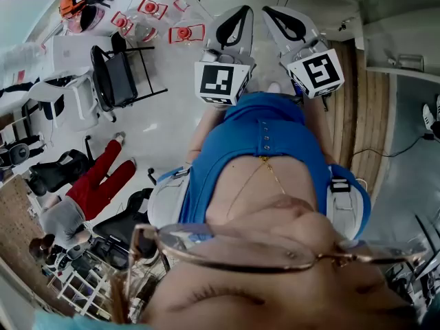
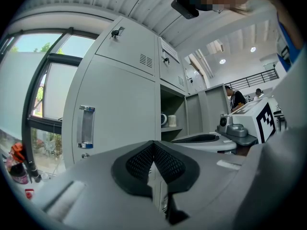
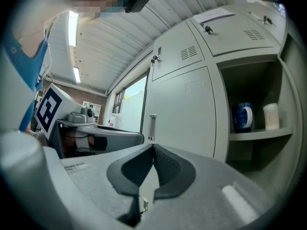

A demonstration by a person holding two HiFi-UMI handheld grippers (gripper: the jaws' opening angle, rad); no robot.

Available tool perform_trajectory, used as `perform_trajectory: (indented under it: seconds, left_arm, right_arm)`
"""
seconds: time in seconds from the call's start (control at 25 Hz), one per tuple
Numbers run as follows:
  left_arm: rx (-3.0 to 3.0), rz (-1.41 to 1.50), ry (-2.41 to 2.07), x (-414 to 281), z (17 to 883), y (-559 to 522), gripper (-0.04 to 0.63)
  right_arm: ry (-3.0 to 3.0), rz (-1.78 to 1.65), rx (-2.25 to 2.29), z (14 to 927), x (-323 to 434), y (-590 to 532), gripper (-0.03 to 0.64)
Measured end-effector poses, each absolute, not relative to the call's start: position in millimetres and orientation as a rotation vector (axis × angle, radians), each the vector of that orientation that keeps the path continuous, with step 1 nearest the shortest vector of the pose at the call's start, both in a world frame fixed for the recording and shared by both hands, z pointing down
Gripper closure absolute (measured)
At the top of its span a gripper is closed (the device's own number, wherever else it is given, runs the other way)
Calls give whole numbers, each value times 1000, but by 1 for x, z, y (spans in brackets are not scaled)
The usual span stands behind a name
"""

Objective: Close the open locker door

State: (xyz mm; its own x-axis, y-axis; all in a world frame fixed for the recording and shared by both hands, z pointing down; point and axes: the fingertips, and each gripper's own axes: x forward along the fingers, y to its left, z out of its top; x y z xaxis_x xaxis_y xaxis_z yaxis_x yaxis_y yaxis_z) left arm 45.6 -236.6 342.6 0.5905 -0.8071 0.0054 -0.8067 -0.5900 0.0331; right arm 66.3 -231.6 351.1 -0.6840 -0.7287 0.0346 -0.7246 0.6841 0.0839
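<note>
The grey locker bank fills both gripper views. One compartment (image 2: 171, 111) stands open, and a blue mug (image 3: 243, 117) and a white roll (image 3: 271, 115) sit on its shelf. A grey panel (image 2: 215, 111) to its right looks like the open door. My left gripper (image 2: 153, 145) is shut and empty, pointing at the closed door with the metal handle (image 2: 86, 127). The right gripper (image 3: 153, 150) is also shut and empty, some way short of the lockers. In the head view both the left gripper (image 1: 236, 20) and the right gripper (image 1: 285, 19) are held out side by side.
A window (image 2: 43, 95) lies left of the lockers. Behind me are a black folding chair (image 1: 117, 74), a seated person in red trousers (image 1: 100, 184) and white tables. A wooden floor strip (image 1: 357, 102) runs on the right.
</note>
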Motion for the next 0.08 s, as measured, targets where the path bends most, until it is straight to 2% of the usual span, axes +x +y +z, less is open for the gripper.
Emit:
perform_trajectory:
  seconds: [0.08]
  left_arm:
    - [2771, -18, -1408, 46, 343, -238, 594]
  right_arm:
    - [-2826, -101, 1211, 352, 66, -233, 614]
